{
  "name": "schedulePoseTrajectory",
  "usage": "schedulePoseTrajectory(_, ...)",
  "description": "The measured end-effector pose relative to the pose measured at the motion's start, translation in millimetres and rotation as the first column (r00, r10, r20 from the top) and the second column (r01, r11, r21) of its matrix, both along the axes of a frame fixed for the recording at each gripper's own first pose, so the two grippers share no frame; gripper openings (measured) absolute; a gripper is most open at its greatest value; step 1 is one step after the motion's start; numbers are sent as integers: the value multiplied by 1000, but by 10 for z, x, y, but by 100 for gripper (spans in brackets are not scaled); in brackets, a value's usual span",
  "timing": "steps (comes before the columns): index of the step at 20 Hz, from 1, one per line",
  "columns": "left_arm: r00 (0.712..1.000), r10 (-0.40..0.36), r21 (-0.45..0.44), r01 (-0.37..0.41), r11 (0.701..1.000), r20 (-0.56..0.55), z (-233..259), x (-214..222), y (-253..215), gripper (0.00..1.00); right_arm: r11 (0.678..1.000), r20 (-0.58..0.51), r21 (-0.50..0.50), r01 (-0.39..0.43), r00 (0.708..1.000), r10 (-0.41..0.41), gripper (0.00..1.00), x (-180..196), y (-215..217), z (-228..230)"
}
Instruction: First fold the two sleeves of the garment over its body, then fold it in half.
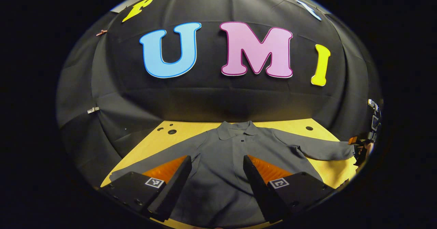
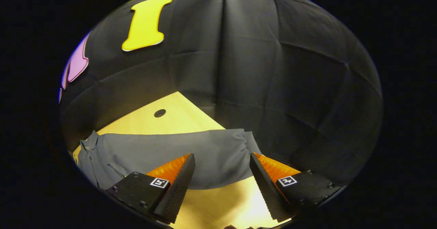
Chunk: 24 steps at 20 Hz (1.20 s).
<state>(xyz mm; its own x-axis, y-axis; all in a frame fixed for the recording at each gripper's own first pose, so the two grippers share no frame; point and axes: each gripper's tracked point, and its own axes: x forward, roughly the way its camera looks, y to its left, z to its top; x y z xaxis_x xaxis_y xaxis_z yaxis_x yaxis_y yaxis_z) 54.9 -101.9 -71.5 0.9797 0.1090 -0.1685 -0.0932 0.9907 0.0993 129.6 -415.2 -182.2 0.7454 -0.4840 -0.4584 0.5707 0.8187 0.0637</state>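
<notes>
In the left gripper view, the grey garment [image 1: 232,154] lies flat on the yellow table [image 1: 191,126], collar [image 1: 237,128] toward the booth's back wall, both sleeves spread out to the sides. The left gripper [image 1: 217,169] hangs over the lower body of the shirt, fingers spread wide, nothing between them. Out at the far right edge of this view, the cuff of one sleeve [image 1: 324,148] ends just beside the other gripper, though that corner is too small and dark to say whether there is contact.

Now the right gripper view: the same sleeve [image 2: 205,154] runs across the frame, its cuff [image 2: 251,145] lying near the table edge. The right gripper [image 2: 222,171] is poised right over the cuff end, fingers parted, holding nothing; the cloth sits between and just ahead of the tips.

So nothing is folded; by my reading this is the very first step, the sleeve fold, and it starts on this side. The next move calls for the right gripper to drop onto the cuff, pinch the fabric cleanly, then lift and carry it across onto the shirt's body. The left gripper looks well placed to steady the cloth.
</notes>
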Motion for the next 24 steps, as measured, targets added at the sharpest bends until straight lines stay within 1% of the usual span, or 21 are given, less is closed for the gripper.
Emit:
schedulePoseTrajectory(4, 1000, 1, 9, -1, 1000, -19, -44, 46, -33, 96, 999, -76, 7, 40, 996, -40, 99, 12, -266, -257)
schedulePoseTrajectory(7, 1000, -1, 13, 1, 1000, -30, -71, 99, -44, 96, 996, -120, 51, 75, 990, -69, 99, 34, -400, -460)
schedulePoseTrajectory(10, 998, -5, 13, 6, 1000, -60, -146, 142, -61, 96, 992, -137, 78, 99, 987, -87, 99, 59, -506, -535)
schedulePoseTrajectory(13, 997, -14, 12, 14, 1000, -71, -162, 198, -93, 96, 990, -172, 96, 106, 981, -89, 99, 90, -551, -696)
schedulePoseTrajectory(15, 997, -19, 16, 20, 1000, -71, -156, 213, -109, 96, 989, -203, 112, 93, 977, -69, 99, 93, -534, -795)
schedulePoseTrajectory(16, 997, -21, 19, 22, 1000, -69, -161, 223, -112, 96, 990, -188, 102, 95, 979, -74, 99, 135, -576, -784)
schedulePoseTrajectory(17, 997, -23, 21, 24, 999, -68, -155, 227, -109, 96, 989, -201, 116, 92, 977, -67, 99, 94, -540, -779)
schedulePoseTrajectory(19, 998, -23, 17, 24, 1000, -66, -158, 233, -106, 96, 990, -201, 114, 86, 978, -62, 98, 81, -557, -763)
schedulePoseTrajectory(20, 998, -20, 13, 21, 1000, -66, -162, 232, -95, 96, 990, -198, 121, 71, 979, -46, 95, 110, -557, -748)
schedulePoseTrajectory(22, 998, -12, 0, 12, 1000, -68, -179, 233, -66, 96, 991, -203, 125, 43, 979, -17, 65, 121, -488, -762)
schedulePoseTrajectory(24, 997, -3, -12, 2, 1000, -71, -197, 217, -29, 96, 994, -212, 113, 10, 977, 14, 42, 245, -347, -781)
